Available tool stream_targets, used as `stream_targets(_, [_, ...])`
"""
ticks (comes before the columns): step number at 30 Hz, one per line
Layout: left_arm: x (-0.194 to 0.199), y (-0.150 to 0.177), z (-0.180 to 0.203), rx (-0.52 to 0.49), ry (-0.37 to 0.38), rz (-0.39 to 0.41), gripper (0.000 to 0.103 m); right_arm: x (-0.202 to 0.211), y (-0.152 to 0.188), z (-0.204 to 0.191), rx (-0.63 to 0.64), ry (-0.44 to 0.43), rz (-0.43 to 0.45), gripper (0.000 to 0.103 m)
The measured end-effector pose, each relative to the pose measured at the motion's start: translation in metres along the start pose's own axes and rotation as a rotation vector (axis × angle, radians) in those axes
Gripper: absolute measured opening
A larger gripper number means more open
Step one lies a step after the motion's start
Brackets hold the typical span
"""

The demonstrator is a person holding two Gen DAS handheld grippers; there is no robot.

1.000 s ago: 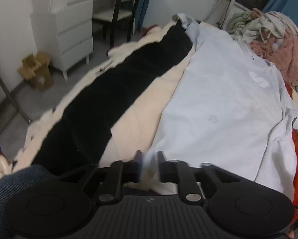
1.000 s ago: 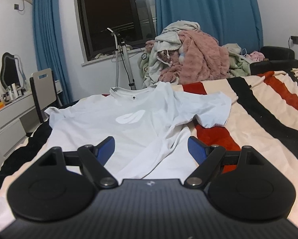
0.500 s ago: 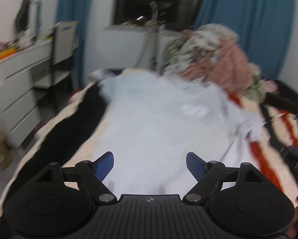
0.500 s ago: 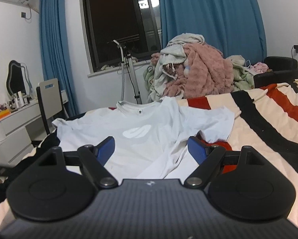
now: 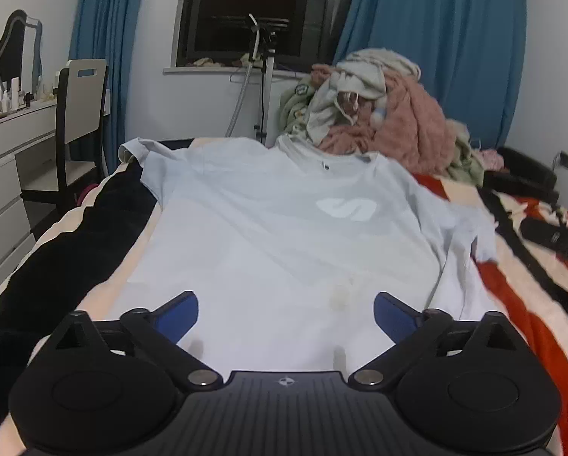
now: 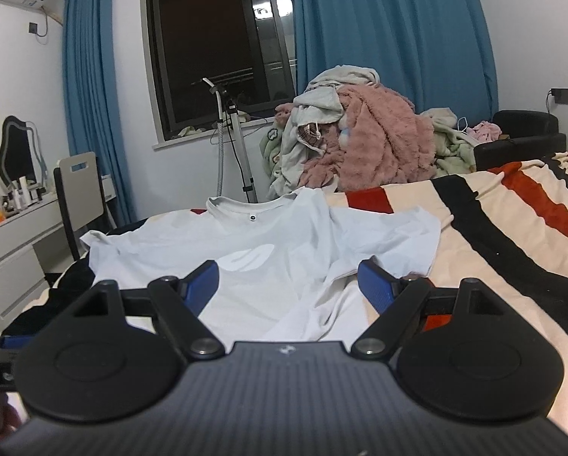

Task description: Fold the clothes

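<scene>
T-shirt flat, two tools open

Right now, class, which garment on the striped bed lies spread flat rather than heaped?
The pale blue short-sleeved T-shirt, laid out collar-away; the pink fleece and other clothes sit bundled in a heap behind it.

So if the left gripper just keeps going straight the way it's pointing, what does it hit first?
Most likely the white T-shirt spread on the striped blanket. The open left gripper points along its front; exact depth is unclear.
</scene>
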State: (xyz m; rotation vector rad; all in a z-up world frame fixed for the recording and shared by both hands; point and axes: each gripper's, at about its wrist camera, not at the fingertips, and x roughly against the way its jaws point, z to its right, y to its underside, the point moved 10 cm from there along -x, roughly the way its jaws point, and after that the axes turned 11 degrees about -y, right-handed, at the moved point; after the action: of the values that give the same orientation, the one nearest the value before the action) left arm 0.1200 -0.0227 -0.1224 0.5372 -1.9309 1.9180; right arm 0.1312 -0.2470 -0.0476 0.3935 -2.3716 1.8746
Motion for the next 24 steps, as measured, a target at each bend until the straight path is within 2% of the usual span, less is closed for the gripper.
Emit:
stream_targets(4, [0.007, -0.003, -0.002, -0.007, -0.013, 0.036, 0.102, -0.002, 0.004, 0.001, -0.012, -0.002, -0.013, 0.081])
stream_targets(11, [0.023, -0.001, -0.013, 0.008, -0.026, 0.046, 0.102, 0.000, 0.002, 0.003, -0.015, 0.007, -0.006, 0.081])
stream_targets(15, [0.026, 0.001, -0.019, 0.022, -0.053, 0.047, 0.102, -0.017, -0.013, 0.042, -0.161, 0.002, 0.029, 0.081])
stream_targets(18, [0.032, -0.001, -0.031, 0.045, -0.117, 0.080, 0.102, -0.029, -0.025, 0.071, -0.271, -0.001, 0.055, 0.081])
stream_targets(24, [0.033, -0.002, -0.045, 0.083, -0.148, 0.083, 0.102, -0.055, -0.047, 0.132, -0.491, -0.005, 0.104, 0.081])
